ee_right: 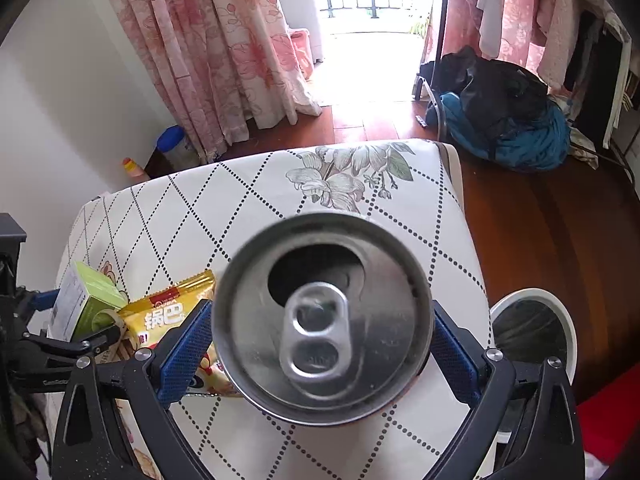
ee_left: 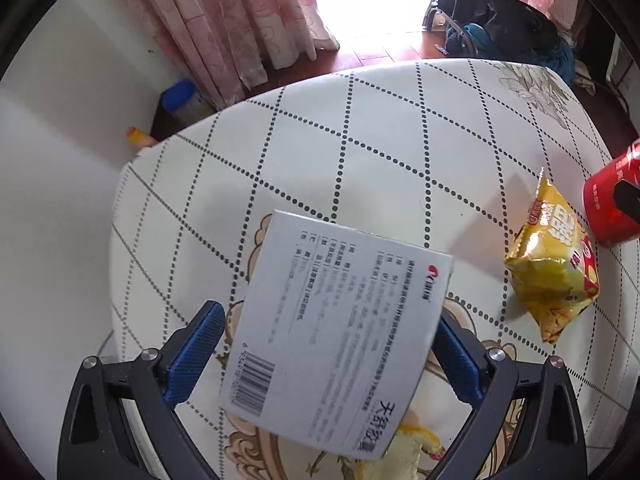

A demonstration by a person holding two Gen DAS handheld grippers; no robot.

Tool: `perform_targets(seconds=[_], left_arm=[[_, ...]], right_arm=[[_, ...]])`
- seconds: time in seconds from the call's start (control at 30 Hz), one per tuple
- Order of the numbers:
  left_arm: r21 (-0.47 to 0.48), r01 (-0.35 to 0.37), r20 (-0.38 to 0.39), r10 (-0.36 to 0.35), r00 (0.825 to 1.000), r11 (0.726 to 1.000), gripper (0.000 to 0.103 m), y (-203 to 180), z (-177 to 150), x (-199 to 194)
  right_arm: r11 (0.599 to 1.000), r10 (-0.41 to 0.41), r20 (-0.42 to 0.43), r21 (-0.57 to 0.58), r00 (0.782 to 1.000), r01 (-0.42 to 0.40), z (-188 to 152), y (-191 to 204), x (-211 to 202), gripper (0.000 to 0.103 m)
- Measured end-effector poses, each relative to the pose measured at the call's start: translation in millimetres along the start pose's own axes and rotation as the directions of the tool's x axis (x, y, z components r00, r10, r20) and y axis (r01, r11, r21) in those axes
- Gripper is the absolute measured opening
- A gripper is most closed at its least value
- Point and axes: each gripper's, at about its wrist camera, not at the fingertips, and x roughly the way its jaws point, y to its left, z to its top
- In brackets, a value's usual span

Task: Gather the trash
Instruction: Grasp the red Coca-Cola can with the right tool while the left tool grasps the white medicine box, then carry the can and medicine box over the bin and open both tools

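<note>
In the left wrist view a white carton (ee_left: 336,320) with printed text and a barcode sits tilted between the blue fingers of my left gripper (ee_left: 328,314), lifted over the tablecloth (ee_left: 320,140). The right wrist view shows its green side (ee_right: 92,300). My right gripper (ee_right: 320,310) is shut on a red soda can; I look down on its silver top (ee_right: 320,320) with the tab opened. The can (ee_left: 608,204) hangs at the right edge of the left wrist view. A yellow snack bag (ee_left: 552,264) (ee_right: 168,316) lies on the table between both grippers.
A yellow peel-like scrap (ee_left: 404,452) lies under the carton. A white bin (ee_right: 534,300) with a dark liner stands on the wooden floor right of the table. A blue-lidded jar (ee_right: 172,144) and pink curtains are behind; a clothes pile (ee_right: 500,120) lies far right.
</note>
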Motion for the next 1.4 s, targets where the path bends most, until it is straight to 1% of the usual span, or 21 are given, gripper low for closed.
perform_targets(seconds=[0.03,0.07,0.1,0.17,0.3,0.4,0.47,0.63,0.77,0.8,0.9,1.07,1.17,1.27,1.4], left_arm=[[-0.016,0.019,0.007,-0.019,1.000,1.000,0.083,1.0,-1.7,-1.9],[-0.033,0.033,0.012,-0.033,0.999,0.999,0.080,1.7,-3.4,-5.1],[-0.044,0.032,0.019,-0.031,0.999,0.999,0.080,2.0,-4.6,-7.8],[-0.051,0.032,0.038,-0.030,0.999,0.998,0.080,0.7,-8.4,-15.9],[-0.074,-0.012,0.077,0.018,0.997,0.997,0.080,-0.3,-16.9,-34.4],[-0.103,-0.041,0.118,0.053,0.992,0.994,0.080,-0.8,-24.4,-56.0],[-0.128,-0.042,0.156,0.062,0.986,0.991,0.080,2.5,-25.2,-70.0],[-0.163,-0.041,0.246,0.081,0.966,0.986,0.080,-8.1,-30.6,-121.9],[-0.163,-0.009,0.308,0.059,0.950,0.987,0.080,-23.1,-31.1,-159.1],[-0.160,0.003,0.326,0.050,0.944,0.987,0.080,-30.5,-31.4,-172.1],[-0.141,0.027,0.363,0.026,0.932,0.990,0.080,-46.7,-24.6,-193.6],[-0.082,0.081,0.419,-0.039,0.907,0.993,0.080,-94.8,-13.4,-227.6],[-0.046,0.115,0.437,-0.083,0.896,0.992,0.080,-124.9,-6.4,-235.4],[0.002,0.150,0.441,-0.135,0.887,0.989,0.080,-163.6,3.4,-239.5],[0.068,0.184,0.419,-0.196,0.887,0.981,0.080,-214.6,14.3,-233.2]], right_arm=[[1.000,0.004,-0.001,0.000,1.000,-0.004,0.7,-0.1,-0.4,0.089],[1.000,-0.001,-0.004,0.002,1.000,0.001,1.2,-0.4,-1.0,0.077],[1.000,-0.006,-0.004,0.003,1.000,0.006,1.7,-0.9,-1.8,0.072],[1.000,0.001,-0.013,0.018,1.000,-0.001,2.4,-2.9,-3.4,0.071],[1.000,-0.005,-0.002,0.023,1.000,0.005,-0.8,-4.5,-14.2,0.070],[1.000,-0.003,0.005,0.025,1.000,0.003,-2.1,-3.7,-28.5,0.070],[1.000,-0.007,0.010,0.018,1.000,0.007,-2.4,-2.0,-39.2,0.070],[1.000,0.020,0.044,0.017,0.999,-0.021,-2.3,-4.4,-81.8,0.070],[0.999,0.032,0.070,0.036,0.997,-0.034,-2.4,-19.4,-119.8,0.069],[0.998,0.032,0.080,0.042,0.996,-0.035,-4.1,-25.6,-129.1,0.069],[0.997,0.030,0.103,0.073,0.994,-0.037,-6.2,-48.1,-155.8,0.069],[0.990,-0.003,0.150,0.142,0.989,-0.019,-11.8,-106.0,-201.0,0.069],[0.982,-0.045,0.169,0.191,0.985,0.012,-17.9,-151.1,-225.2,0.069],[0.971,-0.082,0.173,0.236,0.981,0.040,-25.6,-192.0,-239.8,0.069],[0.952,-0.129,0.155,0.297,0.980,0.078,-40.0,-251.1,-247.4,0.069]])
